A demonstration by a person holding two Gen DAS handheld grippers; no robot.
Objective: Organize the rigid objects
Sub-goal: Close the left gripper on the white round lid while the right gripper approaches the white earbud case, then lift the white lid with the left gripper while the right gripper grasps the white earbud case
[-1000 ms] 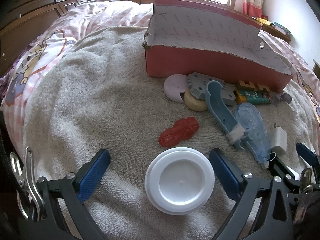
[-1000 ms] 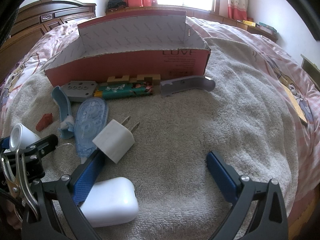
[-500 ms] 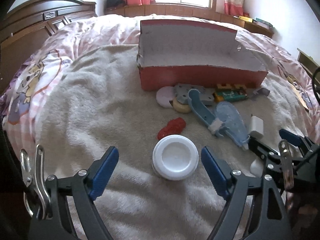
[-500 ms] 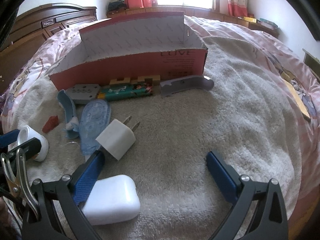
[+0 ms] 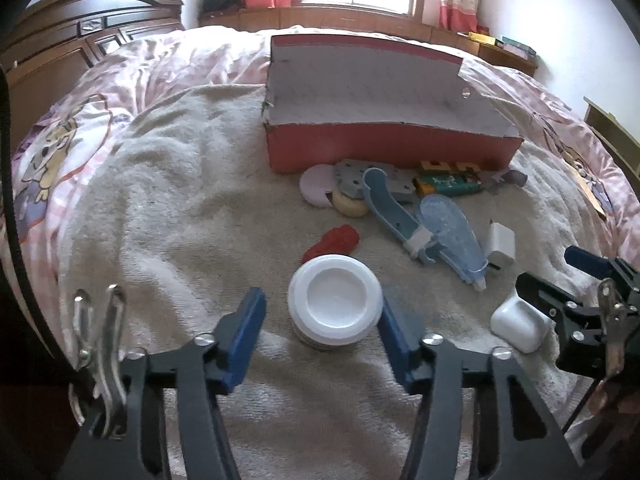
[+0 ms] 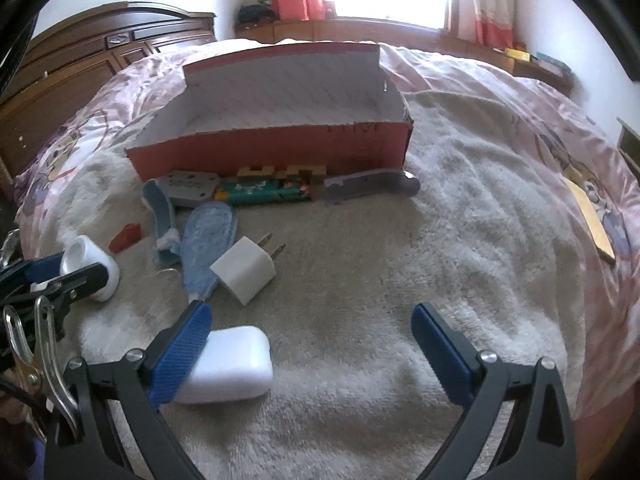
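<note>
The white jar [image 5: 334, 307] is sitting on the beige towel [image 5: 168, 208], between the blue pads of the left gripper [image 5: 322, 322], whose jaws have just been closing; the right pad appears to be touching the jar, the left pad standing clear, so no firm hold yet. The right gripper [image 6: 312, 344] is standing wide open, empty, a white case [image 6: 228, 364] beside its left finger. The red box [image 5: 392, 148] is looking empty; the remaining objects are lying before it. Sorting is judged barely begun.
</note>
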